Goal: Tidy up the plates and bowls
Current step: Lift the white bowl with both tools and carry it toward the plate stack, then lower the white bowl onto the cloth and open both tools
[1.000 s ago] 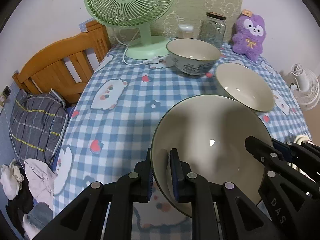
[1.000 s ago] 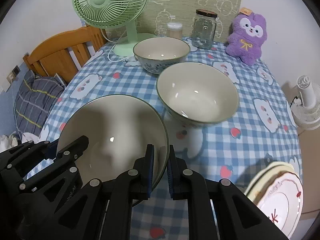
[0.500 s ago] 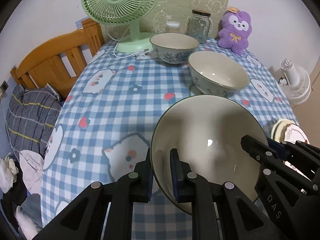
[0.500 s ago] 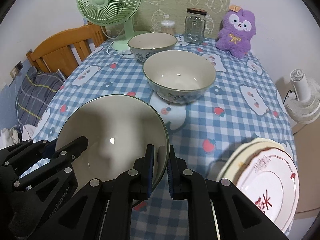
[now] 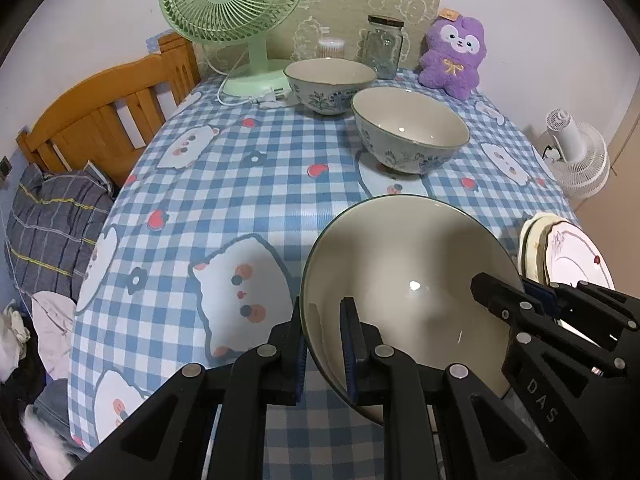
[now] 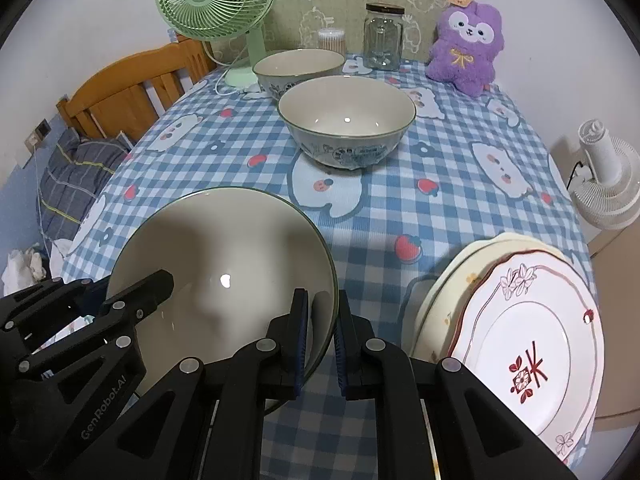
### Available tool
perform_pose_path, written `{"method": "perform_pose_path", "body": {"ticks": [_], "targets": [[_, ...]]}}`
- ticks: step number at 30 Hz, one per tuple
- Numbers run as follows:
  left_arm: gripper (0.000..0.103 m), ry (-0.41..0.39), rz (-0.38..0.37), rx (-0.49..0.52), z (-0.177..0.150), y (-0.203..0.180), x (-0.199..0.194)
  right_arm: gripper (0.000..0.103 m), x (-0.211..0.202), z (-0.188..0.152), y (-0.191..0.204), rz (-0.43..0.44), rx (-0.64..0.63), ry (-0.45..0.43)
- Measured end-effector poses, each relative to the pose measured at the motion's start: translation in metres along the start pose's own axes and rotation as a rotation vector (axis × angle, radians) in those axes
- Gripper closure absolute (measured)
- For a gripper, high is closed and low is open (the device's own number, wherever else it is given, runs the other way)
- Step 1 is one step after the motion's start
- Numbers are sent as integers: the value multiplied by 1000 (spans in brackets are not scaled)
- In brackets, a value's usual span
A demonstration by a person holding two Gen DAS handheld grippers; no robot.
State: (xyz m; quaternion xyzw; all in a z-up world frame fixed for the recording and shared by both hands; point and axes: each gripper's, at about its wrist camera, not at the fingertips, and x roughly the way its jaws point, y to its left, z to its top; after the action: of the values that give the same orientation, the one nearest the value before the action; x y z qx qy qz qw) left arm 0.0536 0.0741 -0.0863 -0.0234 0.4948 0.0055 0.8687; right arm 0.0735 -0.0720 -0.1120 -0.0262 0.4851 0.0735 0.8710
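My left gripper (image 5: 323, 334) clamps the left rim of the big cream bowl (image 5: 404, 280), dark green edge, glossy inside, one pad in, one out. My right gripper (image 6: 323, 334) pinches the same bowl's right rim. Bowl sits tilted, above the near end of the checked tablecloth (image 5: 224, 184). Beyond it: mid bowl (image 6: 347, 120) with blue floral outside, then a smaller one (image 6: 299, 67). Right of held bowl: stacked plates (image 6: 516, 340), top one white with red trim.

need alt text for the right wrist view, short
Two black grippers, right gripper and left gripper, clamp opposite rims of a large cream bowl above a blue checked tablecloth. Two patterned bowls sit beyond; stacked plates lie right.
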Motion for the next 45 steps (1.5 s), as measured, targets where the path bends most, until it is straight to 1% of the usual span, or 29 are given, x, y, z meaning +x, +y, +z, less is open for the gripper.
{"method": "perform_pose_path", "body": {"ticks": [3,8,10,11,12,15,17,19,21,22,23,25,28,31,34,37,41,43,45], "targets": [[90,17,2,3,-4,-1,5,88,0,-2,1,-2,-11,2],[90,11,-1,6,-6,-1,5,88,1,-4,0,-2,-15,6],[90,1,-17,7,-6,-1,5,87,2,-3,-1,10,-13,16],[84,-4,-21,3,-7,-1,5,87,1,-3,-2,22,-13,21],[82,-9,-26,12,-8,-1,6,87,2,-2,-2,27,-18,26],[72,-32,-13,53,-11,-6,6,86,0,-2,4,12,-52,32],[64,-42,-17,67,-11,-8,5,86,0,-2,6,1,-59,33],[59,-48,-26,72,-10,-9,3,76,2,0,2,0,-29,44],[51,-59,-21,72,-9,-8,3,75,3,2,-4,3,1,43],[44,-62,-20,73,-8,-7,3,74,3,2,-7,6,11,45],[39,-65,-22,73,-7,-6,3,73,3,3,-11,11,28,50],[37,-67,-24,75,-6,-5,3,64,3,4,-15,13,38,54],[31,-65,-26,82,-2,-5,2,62,-3,5,-17,14,28,48],[28,-77,-22,102,2,-6,-1,61,-10,8,-16,-1,4,35],[27,-84,-21,127,6,-9,-4,59,-18,13,-16,-23,-16,11],[26,-91,-27,132,11,-9,-8,59,-25,18,-17,-30,-44,-15],[24,-107,-25,137,20,-12,-15,57,-32,26,-20,-37,-55,-23],[24,-119,-15,144,25,-14,-20,50,-37,30,-21,-55,-60,-39],[24,-123,-18,142,30,-14,-24,46,-42,33,-23,-63,-63,-55]]}}
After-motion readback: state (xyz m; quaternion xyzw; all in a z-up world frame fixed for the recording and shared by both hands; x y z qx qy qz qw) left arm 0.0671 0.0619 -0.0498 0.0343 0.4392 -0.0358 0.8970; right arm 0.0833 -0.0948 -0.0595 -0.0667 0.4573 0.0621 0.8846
